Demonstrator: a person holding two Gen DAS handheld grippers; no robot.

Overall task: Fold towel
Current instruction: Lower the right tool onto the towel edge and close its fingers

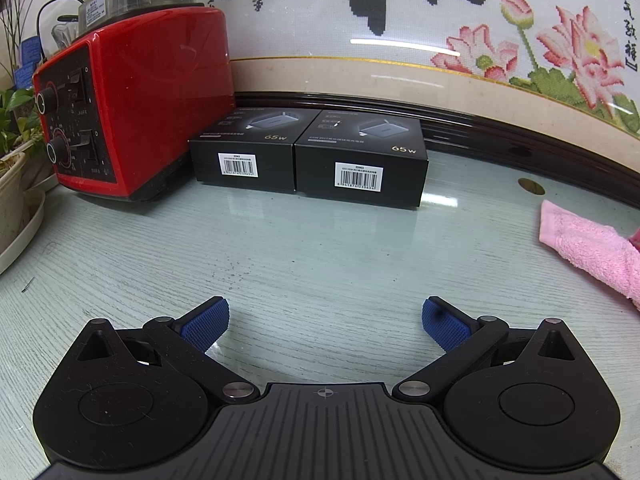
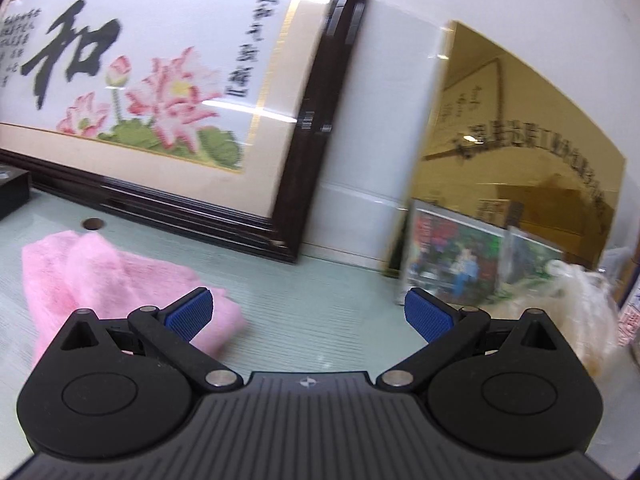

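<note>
— Towel (image 2: 120, 280) count? Where is it?
— I see one, pink, bunched on the glass table (image 1: 320, 248), right of two black boxes (image 1: 308, 152).
— Jaws?
— My left gripper (image 1: 325, 322) and right gripper (image 2: 308, 314) both gape wide, holding nothing.

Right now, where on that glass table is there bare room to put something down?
The widest bare patch lies ahead of the open left gripper, bordered by the red appliance, two black charger boxes and the pink terry towel. A smaller strip runs between the towel and the framed photos, ahead of the open right gripper. The back edge is crowded.
</note>
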